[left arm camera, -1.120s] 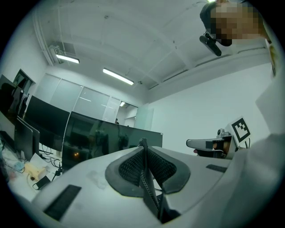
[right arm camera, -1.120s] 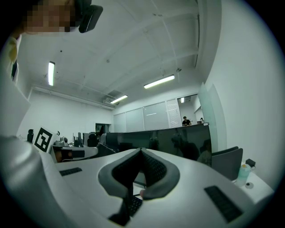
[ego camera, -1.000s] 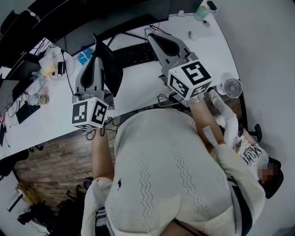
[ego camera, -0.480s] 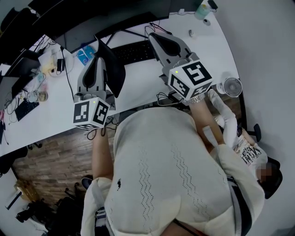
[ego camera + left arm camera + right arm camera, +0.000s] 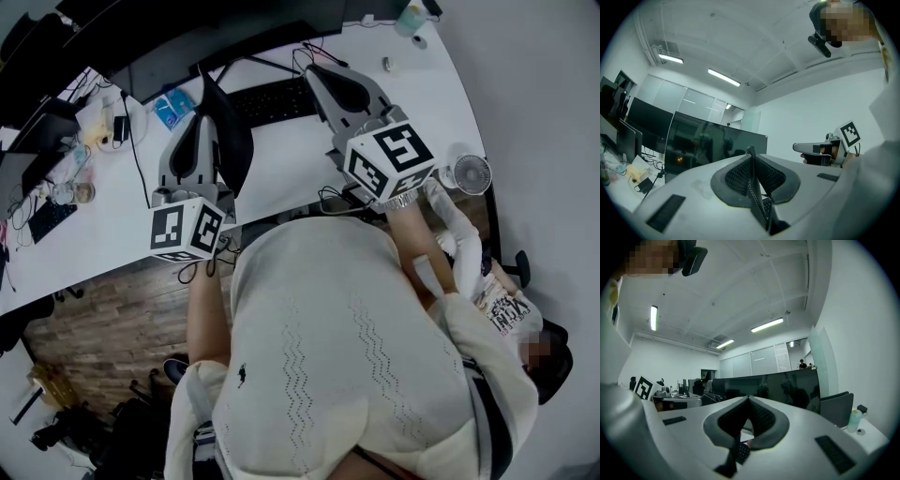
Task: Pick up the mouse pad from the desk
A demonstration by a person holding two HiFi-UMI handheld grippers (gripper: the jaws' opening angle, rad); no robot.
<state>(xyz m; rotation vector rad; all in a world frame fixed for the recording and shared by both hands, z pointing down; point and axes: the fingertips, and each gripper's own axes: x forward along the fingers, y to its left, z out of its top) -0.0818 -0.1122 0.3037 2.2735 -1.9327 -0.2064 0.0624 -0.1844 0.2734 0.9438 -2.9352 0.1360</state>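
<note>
- We see the left gripper (image 5: pixel 750 153) with its jaws pressed together on a thin black sheet, the mouse pad (image 5: pixel 755 196). In the left gripper view it shows edge-on as a dark textured strip running down between the two pads.
- From the head view, the left gripper (image 5: pixel 202 120) points level over the near part of the white desk (image 5: pixel 281 173). The mouse pad (image 5: pixel 231 133) stands on edge at its tips, a dark curved flap leaning toward the keyboard.
- We cannot tell whether the pad's lower edge touches the desk.
- The right gripper (image 5: pixel 749 398) has its jaws closed tip to tip. We see nothing caught between them, only a bit of keyboard showing through the gap lower down.
- In the head view the right gripper (image 5: pixel 315 73) also points level, just right of the black keyboard (image 5: pixel 272 101) and well apart from the mouse pad.
- Behind the keyboard stands a wide dark monitor (image 5: pixel 216 42).
- A blue packet (image 5: pixel 172 108) lies on the desk to the left of the mouse pad, among cables and small clutter.
- A small white fan (image 5: pixel 472 174) sits at the right edge of the desk, beyond the right gripper.
- A pale bottle (image 5: pixel 410 21) stands at the far right corner.
</note>
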